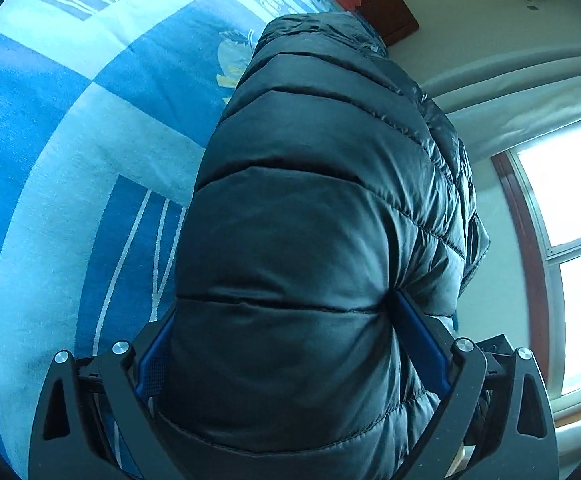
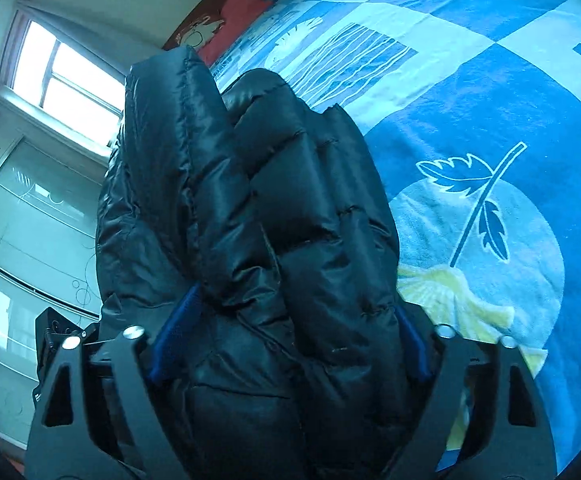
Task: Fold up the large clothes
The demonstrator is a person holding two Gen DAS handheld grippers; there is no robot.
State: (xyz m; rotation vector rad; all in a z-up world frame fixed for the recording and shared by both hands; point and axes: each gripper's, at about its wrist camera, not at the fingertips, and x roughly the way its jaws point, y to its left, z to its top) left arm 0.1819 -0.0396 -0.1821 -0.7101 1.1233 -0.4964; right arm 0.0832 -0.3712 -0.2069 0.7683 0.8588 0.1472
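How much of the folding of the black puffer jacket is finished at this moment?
Done: the black puffer jacket is gathered into a thick bundle of several padded layers over the blue patterned bedspread. In hand: the left gripper and the right gripper each have a thick part of it filling the space between their fingers. Left: the views do not show a flat, finished fold, so setting it down neatly seems to remain.

Left gripper (image 1: 286,344) jaws wide, clamped, right gripper (image 2: 286,340) likewise wide, clamped, both angled downward
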